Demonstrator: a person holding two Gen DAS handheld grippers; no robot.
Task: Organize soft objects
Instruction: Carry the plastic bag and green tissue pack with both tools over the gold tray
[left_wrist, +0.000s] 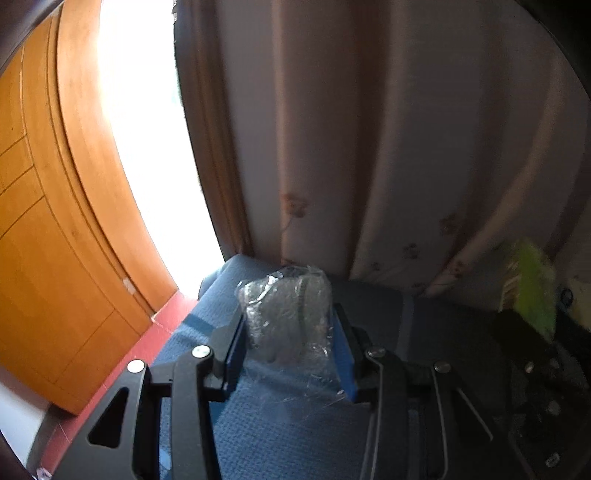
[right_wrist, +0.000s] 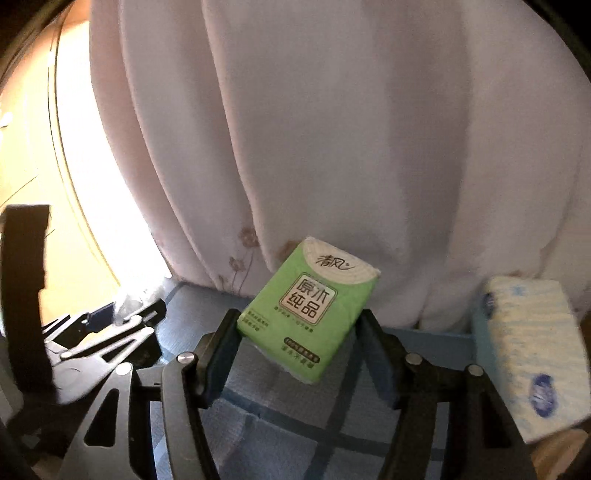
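Observation:
My left gripper is shut on a grey soft item wrapped in clear plastic and holds it above a blue cloth surface. My right gripper is shut on a green tissue pack with Chinese print, tilted, above the same blue cloth. The green pack shows blurred at the right of the left wrist view. The left gripper and its plastic-wrapped item appear at the left of the right wrist view.
A blue-and-white tissue pack stands at the right. A pale flowered curtain hangs close behind the blue cloth. A wooden cabinet and red floor lie to the left, beside a bright window gap.

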